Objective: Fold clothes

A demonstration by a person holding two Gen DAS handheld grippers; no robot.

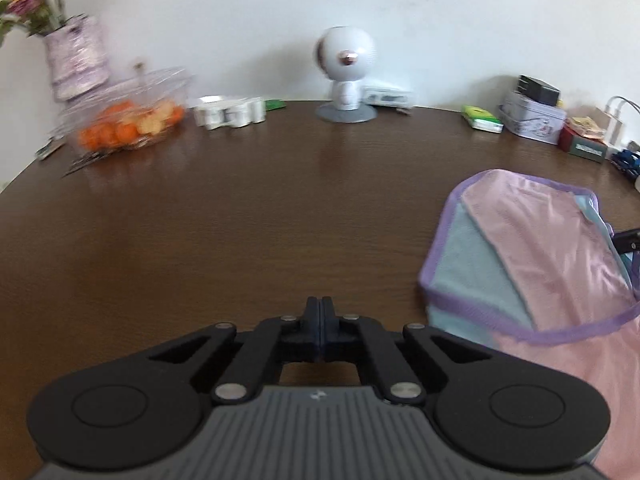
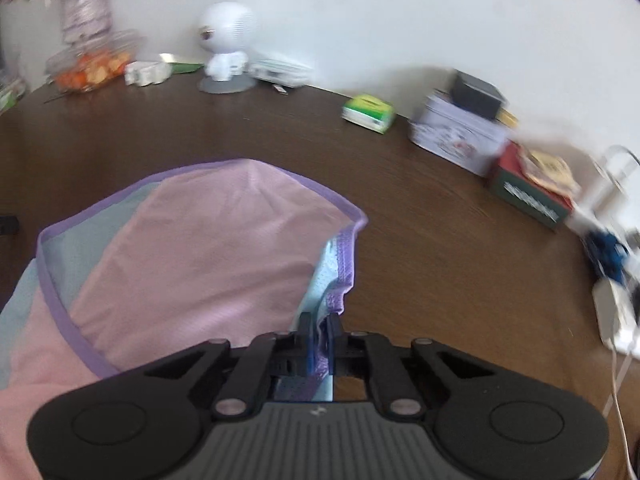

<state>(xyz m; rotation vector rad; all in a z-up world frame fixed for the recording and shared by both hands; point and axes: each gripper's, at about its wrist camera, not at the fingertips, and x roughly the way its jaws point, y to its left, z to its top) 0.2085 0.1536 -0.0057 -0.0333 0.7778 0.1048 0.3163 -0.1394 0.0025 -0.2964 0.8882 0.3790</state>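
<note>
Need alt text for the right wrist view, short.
The right gripper is shut on the purple-trimmed edge of a pink and light-blue garment lying on a dark wooden table. Along the wall behind stand a white round-headed figurine, a fruit bowl and some boxes.

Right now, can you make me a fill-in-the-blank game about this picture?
1. The right gripper is pinching the edge of the pink ____.
2. The left gripper is shut and holds ____.
3. The fruit in the clear bowl is mostly the colour ____.
4. The table is the colour ____.

Missing words: garment, nothing, orange, brown.
</note>
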